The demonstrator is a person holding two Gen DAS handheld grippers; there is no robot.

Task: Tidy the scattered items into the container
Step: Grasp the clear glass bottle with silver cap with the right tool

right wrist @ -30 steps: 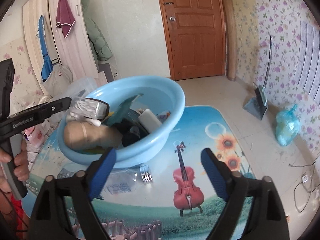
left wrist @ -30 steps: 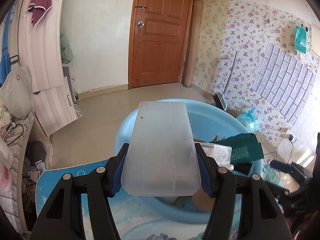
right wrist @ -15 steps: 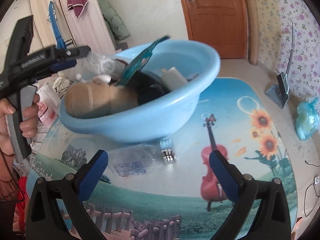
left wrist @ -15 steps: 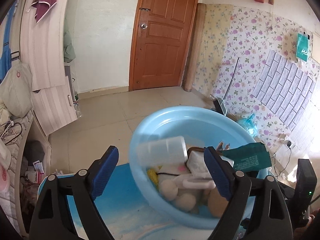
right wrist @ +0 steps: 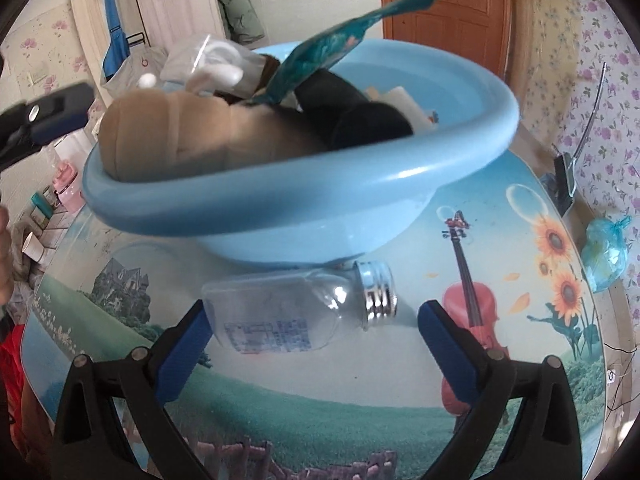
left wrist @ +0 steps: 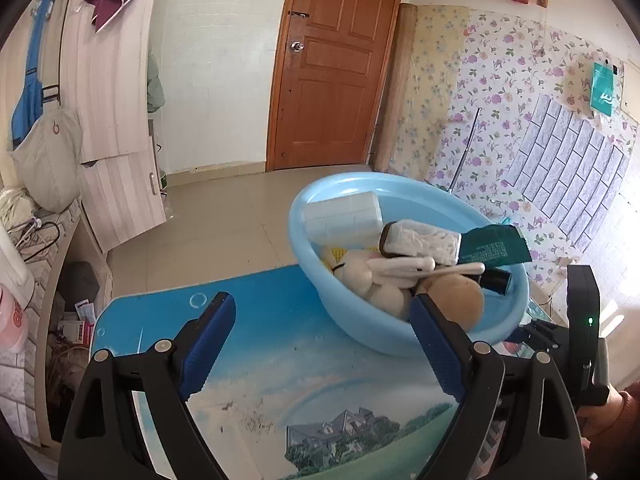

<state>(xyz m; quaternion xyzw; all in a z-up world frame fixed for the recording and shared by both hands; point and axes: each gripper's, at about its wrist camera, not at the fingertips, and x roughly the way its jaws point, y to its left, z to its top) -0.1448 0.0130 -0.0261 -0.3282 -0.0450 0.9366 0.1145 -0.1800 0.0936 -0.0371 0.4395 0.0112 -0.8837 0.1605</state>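
Left gripper (left wrist: 322,344) fingers opening, empty, frosted box (left wrist: 343,216) released into basin (left wrist: 400,340) ahead; right gripper (right wrist: 310,340) fingers closing, not yet gripping, around bottle (right wrist: 296,312) lying on bench (right wrist: 360,412); next pick.

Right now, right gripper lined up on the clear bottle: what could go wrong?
1. The clear plastic bottle with a silver screw cap lies on its side and may roll or slip as the right gripper closes.
2. It lies against the light-blue plastic basin, so a finger could nudge it.
3. The basin is heaped; the teal packet sticking out could topple.
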